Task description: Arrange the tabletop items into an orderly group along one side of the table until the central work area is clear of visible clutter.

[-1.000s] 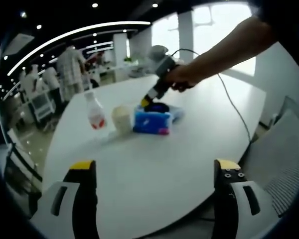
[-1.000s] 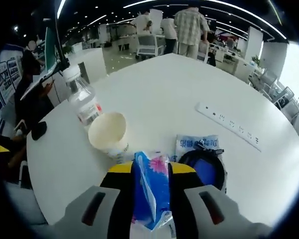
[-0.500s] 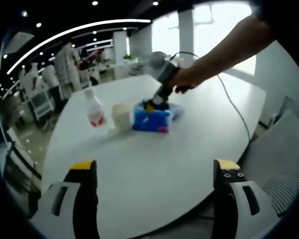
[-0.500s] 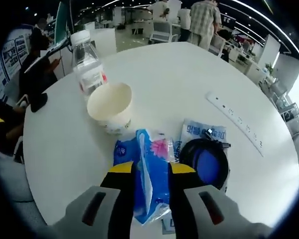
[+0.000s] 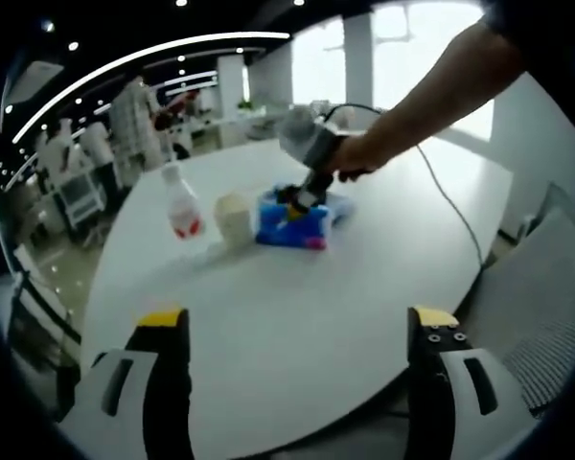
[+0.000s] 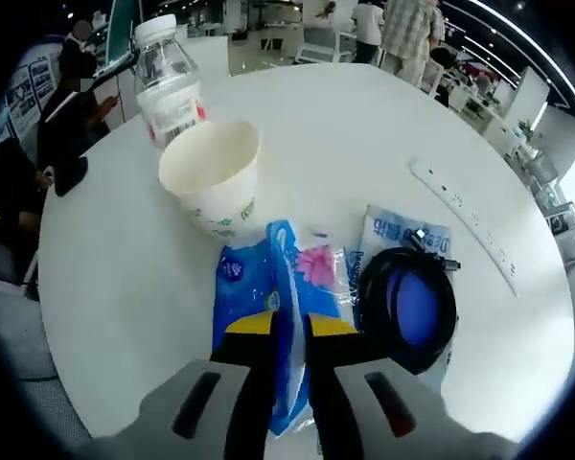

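- Right gripper (image 6: 287, 324): jaws narrow, pinched on the raised top fold of the blue tissue pack (image 6: 268, 287). The pack lay flat on the bench (image 6: 345, 125).
- Left gripper (image 5: 297, 331): jaws wide, holding nothing, hovering at the near edge of the bench, well apart from the cluster.
- Around the pack in the right gripper view: paper cup (image 6: 214, 174) just beyond it, upright and open; water bottle (image 6: 170, 79) behind the cup, upright and capped.
- On the pack's other side, a black coiled cable (image 6: 409, 307) sat on a white-and-blue packet (image 6: 395, 233), touching or nearly touching the pack; exact contact couldn't be told.
- Power strip (image 6: 465, 225) lay further out, apart from the group.
- Judged step: setting the pack into the group beside the cup. The grip was only on a thin film fold, so a slow, low slide looked safer than a lift; the film could slip or tear.
- Keep the jaws clear of the cup, which would likely tip easily.
- Room: open bench lay on the near side of the pack and beyond the bottle. A dark object (image 6: 72, 172) sat at the bench edge near the bottle.
- In the left gripper view, the person's arm (image 5: 431, 86) and a trailing cord (image 5: 450, 206) crossed over the bench, a possible snag.
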{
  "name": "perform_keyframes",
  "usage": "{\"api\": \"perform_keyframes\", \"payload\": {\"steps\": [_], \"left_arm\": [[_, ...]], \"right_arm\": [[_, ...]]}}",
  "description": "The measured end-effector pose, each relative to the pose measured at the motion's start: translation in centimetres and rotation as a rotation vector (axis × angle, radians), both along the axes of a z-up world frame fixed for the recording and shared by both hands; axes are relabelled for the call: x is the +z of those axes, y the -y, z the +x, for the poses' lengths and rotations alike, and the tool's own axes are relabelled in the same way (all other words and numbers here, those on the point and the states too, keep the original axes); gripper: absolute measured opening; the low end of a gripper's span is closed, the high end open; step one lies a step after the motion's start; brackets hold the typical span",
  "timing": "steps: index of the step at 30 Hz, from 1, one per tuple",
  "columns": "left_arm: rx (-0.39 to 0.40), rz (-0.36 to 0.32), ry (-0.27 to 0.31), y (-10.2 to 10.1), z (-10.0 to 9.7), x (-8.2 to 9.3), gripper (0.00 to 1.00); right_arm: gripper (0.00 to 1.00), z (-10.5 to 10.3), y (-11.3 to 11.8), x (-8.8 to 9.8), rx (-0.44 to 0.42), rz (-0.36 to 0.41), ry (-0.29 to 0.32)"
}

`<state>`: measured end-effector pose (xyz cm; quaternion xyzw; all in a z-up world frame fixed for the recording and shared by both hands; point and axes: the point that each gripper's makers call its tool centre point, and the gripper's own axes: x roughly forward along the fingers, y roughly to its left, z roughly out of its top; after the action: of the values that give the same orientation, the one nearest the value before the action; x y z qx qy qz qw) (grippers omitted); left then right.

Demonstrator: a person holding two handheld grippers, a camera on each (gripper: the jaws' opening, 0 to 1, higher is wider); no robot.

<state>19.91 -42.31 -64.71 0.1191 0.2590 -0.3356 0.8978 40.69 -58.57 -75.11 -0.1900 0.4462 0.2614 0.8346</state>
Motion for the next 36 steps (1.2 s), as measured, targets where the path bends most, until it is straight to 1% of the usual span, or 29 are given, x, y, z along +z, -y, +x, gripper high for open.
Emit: {"api": "perform_keyframes", "payload": {"steps": [3, 11, 18, 20, 25, 28, 31, 36], "left_arm": [[0.002, -0.001, -0.002, 0.0, 0.0, 0.0, 0.90], [0.001, 0.004, -0.005, -0.1, -0.1, -0.2, 0.90], [-0.004, 0.004, 0.000, -0.1, -0.1, -0.1, 0.90], [-0.007, 0.006, 0.012, -0.1, 0.0, 0.0, 0.90], [-0.021, 0.024, 0.023, 0.0, -0.1, 0.0, 0.90], [-0.020, 0.018, 0.026, 0.0, 0.0, 0.1, 0.91], [-0.030, -0.011, 0.040, 0.4, 0.0, 0.5, 0.96], [-0.034, -0.005, 0.047, 0.4, 0.0, 0.5, 0.97]], "right_arm": [[0.00, -0.2, -0.2, -0.1, 0.002, 0.000, -0.006], [0.00, -0.4, -0.3, 0.1, -0.017, 0.009, -0.009], [0.00, -0.9, -0.2, 0.9, -0.036, 0.022, -0.017], [0.00, -1.2, -0.1, 1.2, -0.041, 0.022, -0.018], [0.00, -1.6, 0.3, 1.9, -0.051, 0.027, -0.017], [0.00, -1.8, 0.5, 2.1, -0.054, 0.026, -0.020], [0.00, -2.4, 0.7, 2.5, -0.056, 0.027, -0.029], [0.00, -2.8, 0.8, 3.4, -0.060, 0.038, -0.024]]}}
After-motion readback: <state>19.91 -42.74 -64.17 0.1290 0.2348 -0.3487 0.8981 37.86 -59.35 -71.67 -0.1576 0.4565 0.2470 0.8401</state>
